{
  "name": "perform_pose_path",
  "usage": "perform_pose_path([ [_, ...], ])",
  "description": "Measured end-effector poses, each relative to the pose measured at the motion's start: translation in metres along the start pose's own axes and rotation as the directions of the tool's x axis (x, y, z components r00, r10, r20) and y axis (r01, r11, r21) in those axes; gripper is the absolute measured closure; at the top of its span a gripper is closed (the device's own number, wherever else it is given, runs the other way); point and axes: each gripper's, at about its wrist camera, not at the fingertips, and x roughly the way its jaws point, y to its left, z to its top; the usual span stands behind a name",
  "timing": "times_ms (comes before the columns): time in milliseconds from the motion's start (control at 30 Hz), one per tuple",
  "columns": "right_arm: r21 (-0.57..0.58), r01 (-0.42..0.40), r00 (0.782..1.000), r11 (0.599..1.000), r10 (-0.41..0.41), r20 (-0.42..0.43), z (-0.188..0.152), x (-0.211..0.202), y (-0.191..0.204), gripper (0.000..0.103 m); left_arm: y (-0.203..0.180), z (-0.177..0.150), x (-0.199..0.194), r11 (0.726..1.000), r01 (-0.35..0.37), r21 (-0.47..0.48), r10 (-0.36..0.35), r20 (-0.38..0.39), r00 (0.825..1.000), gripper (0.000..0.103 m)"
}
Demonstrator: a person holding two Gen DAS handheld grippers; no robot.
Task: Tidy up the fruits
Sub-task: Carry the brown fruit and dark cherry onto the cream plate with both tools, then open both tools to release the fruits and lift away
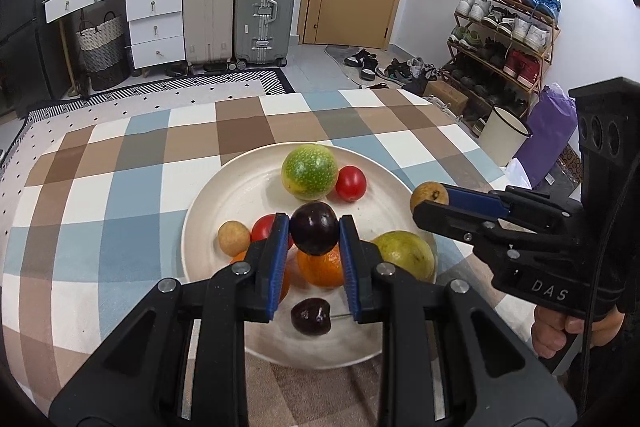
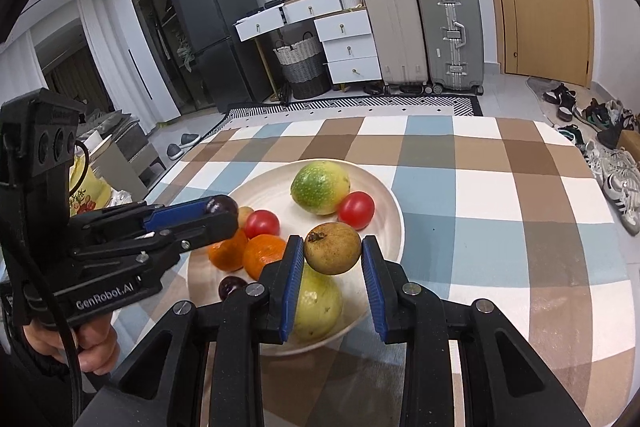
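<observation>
A white plate (image 1: 224,195) on the checked tablecloth holds a green-yellow round fruit (image 1: 309,171), two red tomatoes (image 1: 351,183), oranges (image 1: 320,269), a small tan fruit (image 1: 233,237), a yellow-green fruit (image 1: 406,254) and a dark cherry (image 1: 310,316). My left gripper (image 1: 314,233) is shut on a dark purple cherry (image 1: 314,228) above the plate's middle. My right gripper (image 2: 332,253) is shut on a brown longan-like fruit (image 2: 332,247) above the plate's right side (image 2: 394,223). In the left wrist view the right gripper (image 1: 434,201) comes in from the right.
The table (image 2: 500,187) has a checked blue, brown and white cloth. Beyond it stand suitcases (image 1: 264,7), white drawers (image 1: 154,27), a wicker basket (image 1: 102,47), a shoe rack (image 1: 504,27) and a white bin (image 1: 504,139).
</observation>
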Motion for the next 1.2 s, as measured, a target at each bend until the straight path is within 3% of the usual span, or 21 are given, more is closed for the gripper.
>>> perform_pose_path([
  [567, 0.006, 0.02, 0.999, 1.0, -0.019, -0.032, 0.003, 0.023, -0.013, 0.073, -0.012, 0.006, 0.046, 1.0, 0.016, 0.01, -0.015, -0.046, 0.999, 0.081],
  [867, 0.007, 0.029, 1.0, 1.0, -0.029, -0.004, 0.004, 0.013, -0.012, 0.071, -0.008, 0.006, 0.035, 1.0, 0.016, -0.003, -0.016, -0.033, 0.999, 0.079],
  [933, 0.007, 0.034, 0.999, 0.999, -0.034, 0.005, 0.005, 0.008, -0.012, 0.069, -0.007, 0.005, 0.029, 1.0, 0.005, -0.003, -0.005, -0.03, 1.0, 0.071],
  [967, 0.008, 0.03, 0.999, 1.0, -0.03, 0.009, 0.005, 0.006, -0.011, 0.063, -0.007, 0.004, 0.025, 1.0, 0.002, -0.003, -0.002, -0.024, 1.0, 0.068],
  [1133, -0.001, 0.049, 0.998, 0.999, -0.049, 0.034, 0.004, -0.01, -0.008, 0.048, -0.003, -0.003, -0.006, 1.0, -0.019, -0.004, 0.019, 0.034, 0.999, 0.029],
  [1200, -0.009, 0.041, 0.998, 0.999, -0.04, 0.037, 0.002, -0.018, -0.005, 0.03, 0.0, -0.006, -0.02, 0.999, -0.031, -0.008, 0.032, 0.06, 0.998, 0.017],
])
